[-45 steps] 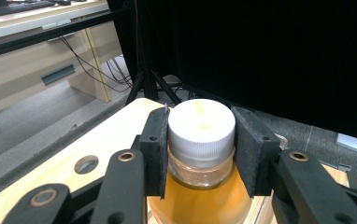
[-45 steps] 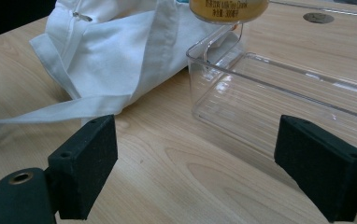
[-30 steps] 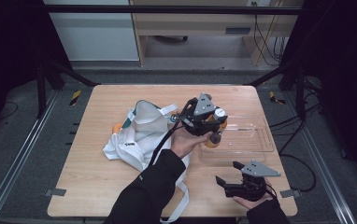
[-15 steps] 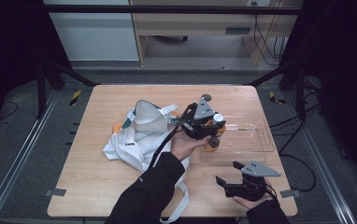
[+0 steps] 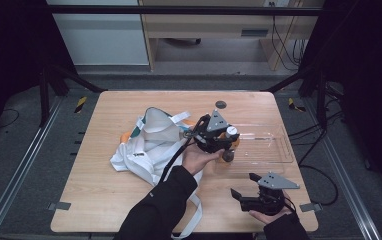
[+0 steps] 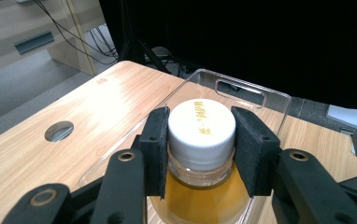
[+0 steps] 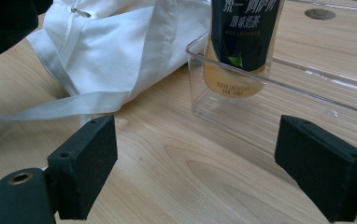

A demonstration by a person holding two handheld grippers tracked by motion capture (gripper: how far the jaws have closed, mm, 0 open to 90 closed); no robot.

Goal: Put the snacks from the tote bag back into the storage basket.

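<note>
A bottle of amber tea [image 6: 200, 154] with a white cap [image 6: 201, 133] hangs clamped at the neck in my left gripper [image 6: 200, 140], just inside the near corner of the clear tray [image 7: 242, 100]. I judge this the placing step; next, set it down and release. My right gripper [image 7: 214, 172] rests with its jaws wide apart, near the white bag [image 5: 146, 145].

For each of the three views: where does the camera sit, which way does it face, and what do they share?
High view: above the near edge, facing forward and down on the table; both forearms and tools.
Left gripper view: rides the left tool, facing down its pads onto the bottle over the tray.
Right gripper view: rides the right tool, open, facing low across the table.
Shared: bottle, tray.
</note>
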